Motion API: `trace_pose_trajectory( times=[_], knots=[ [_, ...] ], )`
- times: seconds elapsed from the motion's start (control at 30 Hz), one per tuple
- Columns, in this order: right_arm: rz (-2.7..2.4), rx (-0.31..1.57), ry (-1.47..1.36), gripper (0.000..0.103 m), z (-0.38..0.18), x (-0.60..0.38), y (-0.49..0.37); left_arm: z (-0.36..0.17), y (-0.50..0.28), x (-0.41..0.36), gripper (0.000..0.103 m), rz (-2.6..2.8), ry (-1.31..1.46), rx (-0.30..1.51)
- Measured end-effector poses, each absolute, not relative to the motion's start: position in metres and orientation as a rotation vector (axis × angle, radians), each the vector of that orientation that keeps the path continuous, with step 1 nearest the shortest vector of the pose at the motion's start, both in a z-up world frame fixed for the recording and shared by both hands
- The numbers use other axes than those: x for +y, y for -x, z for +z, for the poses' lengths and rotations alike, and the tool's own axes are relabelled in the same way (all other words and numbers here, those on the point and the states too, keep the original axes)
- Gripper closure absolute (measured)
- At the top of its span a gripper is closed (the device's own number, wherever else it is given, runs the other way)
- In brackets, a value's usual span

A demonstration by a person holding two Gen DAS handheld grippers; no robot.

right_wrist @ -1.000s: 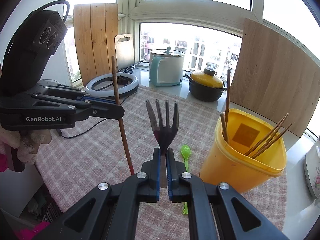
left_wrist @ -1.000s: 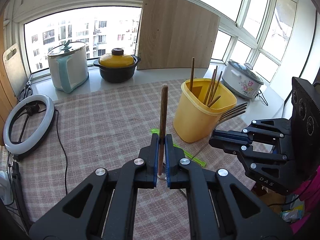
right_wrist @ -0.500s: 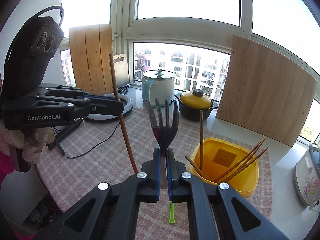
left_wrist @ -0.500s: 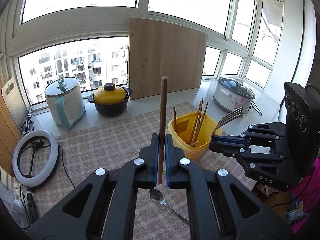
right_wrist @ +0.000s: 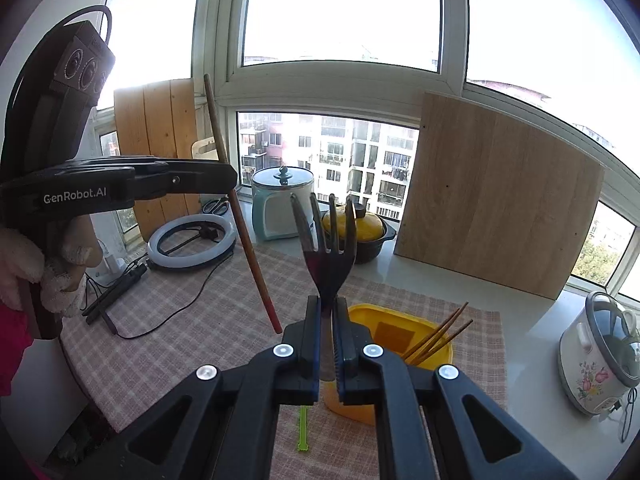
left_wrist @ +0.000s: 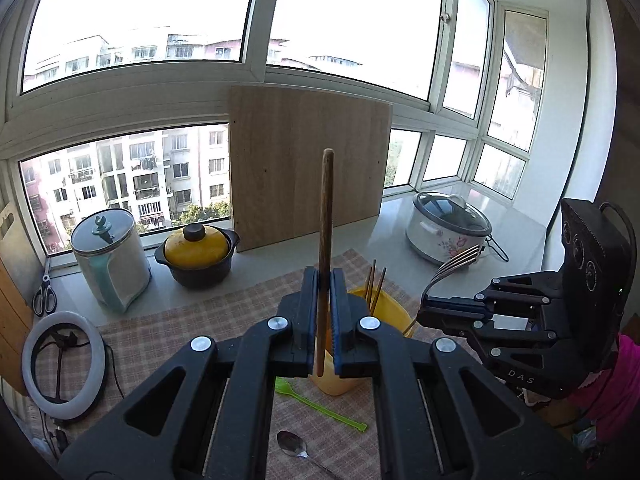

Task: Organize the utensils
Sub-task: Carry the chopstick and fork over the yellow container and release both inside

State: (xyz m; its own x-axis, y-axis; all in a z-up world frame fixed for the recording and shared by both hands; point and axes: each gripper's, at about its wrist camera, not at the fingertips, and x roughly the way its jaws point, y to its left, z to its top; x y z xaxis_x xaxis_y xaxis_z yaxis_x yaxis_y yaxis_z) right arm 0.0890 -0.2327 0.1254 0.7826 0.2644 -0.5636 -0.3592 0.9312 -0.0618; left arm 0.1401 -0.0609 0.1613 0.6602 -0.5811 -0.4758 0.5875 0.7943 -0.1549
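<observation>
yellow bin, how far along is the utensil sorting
Done: several chopsticks stand in the yellow bin. In hand: left tongs clamp a wooden chopstick, right tongs clamp a fork. Left: green plastic fork and metal spoon lie on the cloth.

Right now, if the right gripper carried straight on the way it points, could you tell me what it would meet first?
Probably the yellow container. The right gripper, shut on the fork, angles downward with the container just beyond and below its fingertips. Depth is unclear, so it might pass over the rim.
</observation>
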Motion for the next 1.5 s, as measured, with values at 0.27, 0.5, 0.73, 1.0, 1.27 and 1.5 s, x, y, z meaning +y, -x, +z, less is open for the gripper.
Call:
trace_pose_trajectory(
  times=[0.27,0.5,0.73,1.0,1.27,1.5],
  knots=[
    [0.280,0.571,0.179,0.100,0.126,-0.251,-0.099,0.162,-0.154,-0.087,0.099,-0.682,-0.001,0.528],
    [0.246,0.607,0.165,0.100,0.107,-0.267,-0.116,0.148,-0.168,-0.106,0.099,-0.688,0.000,0.566],
    [0.219,0.645,0.142,0.100,0.087,-0.281,-0.128,0.127,-0.175,-0.119,0.099,-0.685,-0.007,0.616],
    [0.204,0.681,0.117,0.100,0.070,-0.289,-0.138,0.107,-0.181,-0.124,0.099,-0.676,-0.018,0.669],
    [0.203,0.730,0.108,0.100,0.050,-0.290,-0.145,0.082,-0.188,-0.127,0.099,-0.677,-0.015,0.743],
    [0.198,0.739,0.129,0.088,0.047,-0.288,-0.143,0.085,-0.185,-0.124,0.090,-0.681,-0.006,0.746]
  ],
)
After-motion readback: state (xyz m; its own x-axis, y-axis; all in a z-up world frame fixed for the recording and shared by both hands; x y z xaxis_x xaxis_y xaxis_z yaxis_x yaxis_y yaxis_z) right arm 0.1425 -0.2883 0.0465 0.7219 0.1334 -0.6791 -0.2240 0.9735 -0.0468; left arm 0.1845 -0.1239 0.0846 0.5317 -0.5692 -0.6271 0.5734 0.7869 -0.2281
